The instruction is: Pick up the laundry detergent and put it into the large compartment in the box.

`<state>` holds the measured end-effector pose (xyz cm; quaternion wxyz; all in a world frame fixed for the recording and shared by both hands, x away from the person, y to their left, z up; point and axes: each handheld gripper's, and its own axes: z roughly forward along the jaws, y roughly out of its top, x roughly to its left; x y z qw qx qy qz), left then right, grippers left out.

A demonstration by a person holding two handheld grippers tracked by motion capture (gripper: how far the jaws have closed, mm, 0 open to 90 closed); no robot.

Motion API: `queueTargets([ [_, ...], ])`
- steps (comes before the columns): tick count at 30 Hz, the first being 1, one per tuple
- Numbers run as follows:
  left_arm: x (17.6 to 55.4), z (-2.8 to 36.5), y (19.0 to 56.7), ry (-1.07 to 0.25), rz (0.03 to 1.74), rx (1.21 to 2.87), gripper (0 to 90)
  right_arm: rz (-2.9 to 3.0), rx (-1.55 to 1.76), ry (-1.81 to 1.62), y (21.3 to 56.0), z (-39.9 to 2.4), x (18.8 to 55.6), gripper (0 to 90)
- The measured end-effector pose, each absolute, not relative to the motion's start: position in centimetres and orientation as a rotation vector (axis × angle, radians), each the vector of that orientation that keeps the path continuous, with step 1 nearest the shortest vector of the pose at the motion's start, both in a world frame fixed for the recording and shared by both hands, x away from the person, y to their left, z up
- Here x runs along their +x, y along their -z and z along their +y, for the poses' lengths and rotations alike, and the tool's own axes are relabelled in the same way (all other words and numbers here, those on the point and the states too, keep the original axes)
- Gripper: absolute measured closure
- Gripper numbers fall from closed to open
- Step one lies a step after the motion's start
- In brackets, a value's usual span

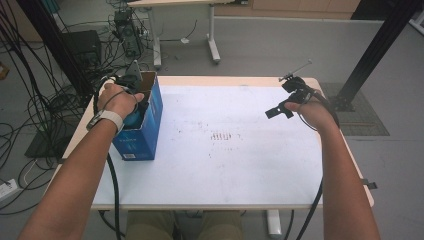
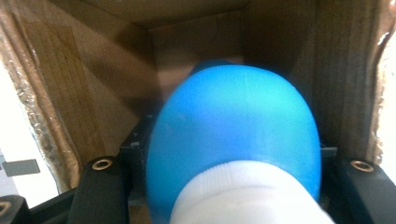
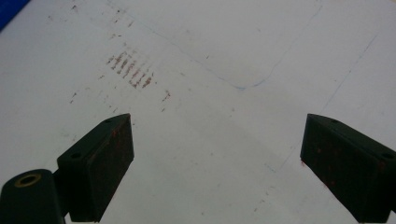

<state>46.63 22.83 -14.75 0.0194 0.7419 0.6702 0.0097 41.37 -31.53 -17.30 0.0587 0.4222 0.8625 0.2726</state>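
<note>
A blue bottle (image 2: 233,135) with a white cap is pinched between the jaws of the left gripper (image 2: 233,186), deep inside the open blue carton (image 1: 150,117) at the table's left edge. If it is released crooked, it could be wedged against the carton's cardboard wall or tipped over. Well right of the carton, the right gripper (image 3: 215,158) is held spread wide and empty over the white tabletop (image 3: 210,56).

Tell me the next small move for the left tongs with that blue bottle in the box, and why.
Probably ease the left tongs straight up out of the box, grip unchanged. The tongs are shut on the blue bottle, which sits inside the cardboard walls with its white cap toward the camera, so a sideways pull would likely catch a wall. The right tongs are open over the bare table.
</note>
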Motion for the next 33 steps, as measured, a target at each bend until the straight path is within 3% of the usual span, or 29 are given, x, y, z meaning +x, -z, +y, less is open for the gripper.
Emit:
queueTargets([
  [33,46.49,22.97,14.79,-0.028,2.072,2.302,38.2,2.607,1.274,-0.826,16.95,-31.43,41.18,9.4],
])
